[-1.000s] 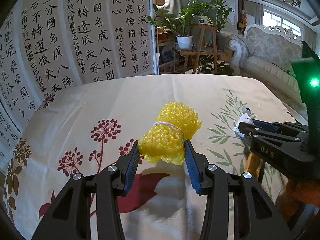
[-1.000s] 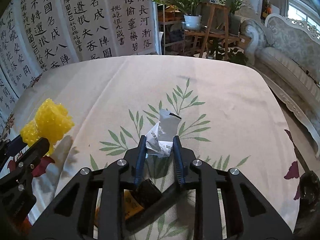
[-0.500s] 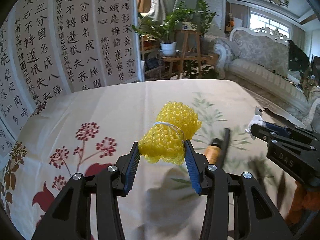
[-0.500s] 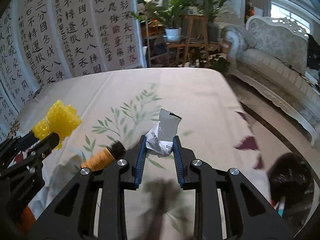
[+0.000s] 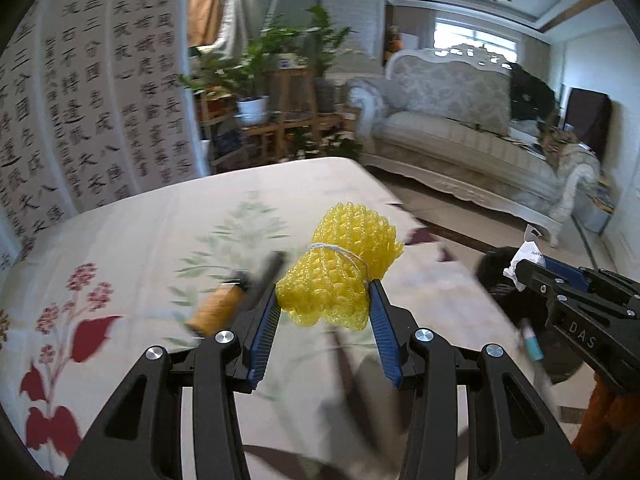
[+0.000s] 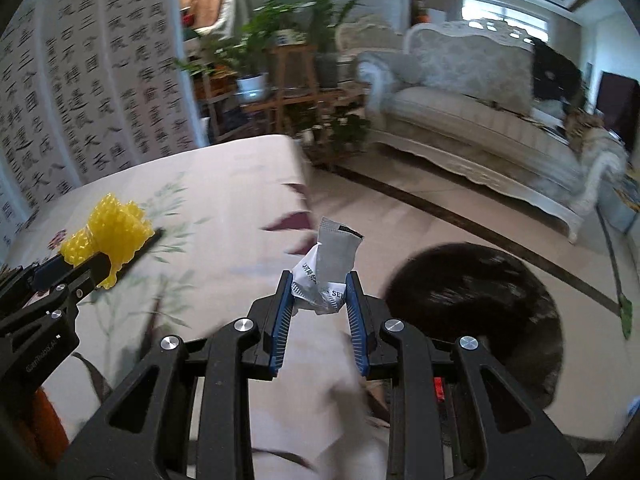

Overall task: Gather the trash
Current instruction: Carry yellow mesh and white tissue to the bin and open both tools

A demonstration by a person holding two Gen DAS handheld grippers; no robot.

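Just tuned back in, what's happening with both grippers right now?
Both are loaded. The left gripper is shut on the yellow foam net, the right gripper on the crumpled white wrapper. The right one is off the table edge, near the black trash bag on the floor. An orange bottle lies on the tablecloth.

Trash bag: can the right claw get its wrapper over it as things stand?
Probably yes. The right claw, shut on the crumpled wrapper, hangs past the table edge, with nothing visible between it and the black trash bag.
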